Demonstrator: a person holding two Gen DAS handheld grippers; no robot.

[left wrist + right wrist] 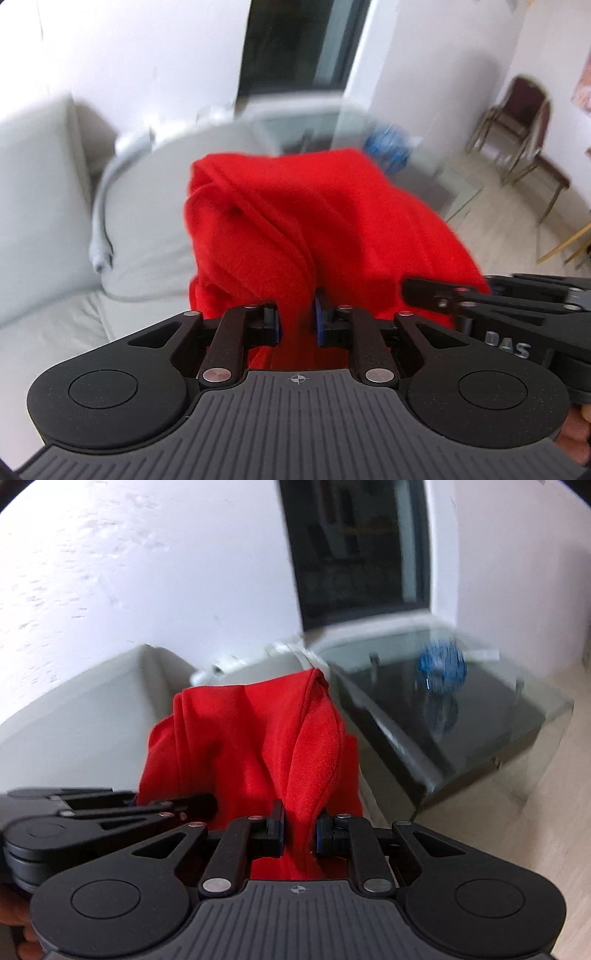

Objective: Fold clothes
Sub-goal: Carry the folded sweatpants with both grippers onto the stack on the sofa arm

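1. Left wrist view: your left gripper (295, 317) has a bunched fold of the red garment (295, 221) running between its jaws. They stand a little apart; cloth fills the gap, but blur hides whether the pads actually press on it, so I can't tell if the grip is firm or slack. The rest of the garment hangs forward in a loose heap above the pale sofa (44, 206). The right gripper (461, 299) sits just beside, at the right edge of the cloth.

2. Right wrist view: your right gripper (300, 834) is nearly closed and pinches a seam-edged fold of the same garment (251, 746). Cloth droops ahead of the jaws, sofa (92, 709) behind it. Glass tabletop (461, 716) off to the right carries a blue object (441, 668), too blurred to name. The left gripper (177, 805) is close by on the left.

3. Progress, my read: the garment is lifted and gathered between both grippers, crumpled, with no flat crease or stacked layer visible. Treat it as early or mid-fold. Remaining: lay it flat on a surface, align the edges, make the folds, release.
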